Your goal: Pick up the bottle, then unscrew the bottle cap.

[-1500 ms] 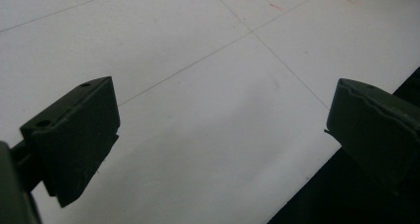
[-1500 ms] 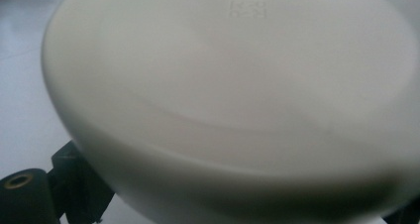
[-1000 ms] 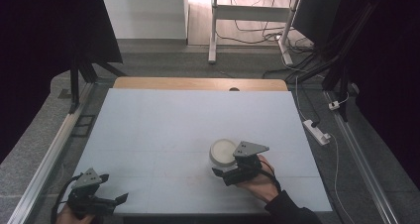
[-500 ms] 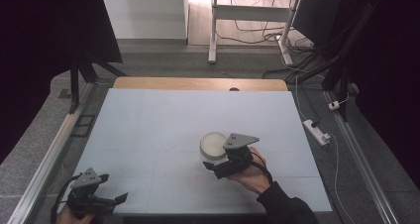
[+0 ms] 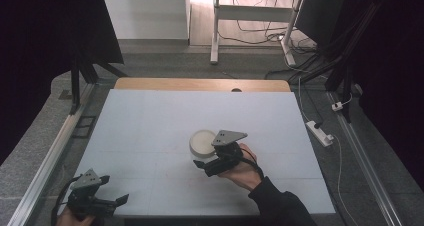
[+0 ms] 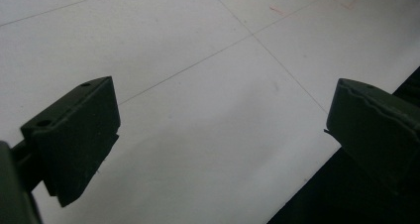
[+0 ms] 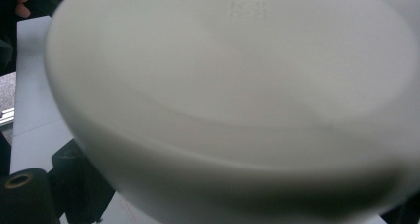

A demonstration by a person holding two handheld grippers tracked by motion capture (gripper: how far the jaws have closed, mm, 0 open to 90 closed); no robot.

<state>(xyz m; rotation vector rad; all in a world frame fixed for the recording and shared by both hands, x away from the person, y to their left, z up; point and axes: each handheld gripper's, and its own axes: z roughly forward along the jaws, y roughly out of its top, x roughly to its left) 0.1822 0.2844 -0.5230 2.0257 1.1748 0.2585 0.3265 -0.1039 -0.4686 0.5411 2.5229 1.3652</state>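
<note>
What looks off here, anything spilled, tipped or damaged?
Nothing stands out. The white bowl sits upright at the right gripper, and its inside looks empty and intact in the right gripper view. The left gripper is open over the bare white table, near its front edge. No spills show.

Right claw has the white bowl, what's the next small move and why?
Probably carry on toward the table's middle: the right claw grips the white bowl by its near rim, while the left claw sits open and idle at the table front edge.
</note>
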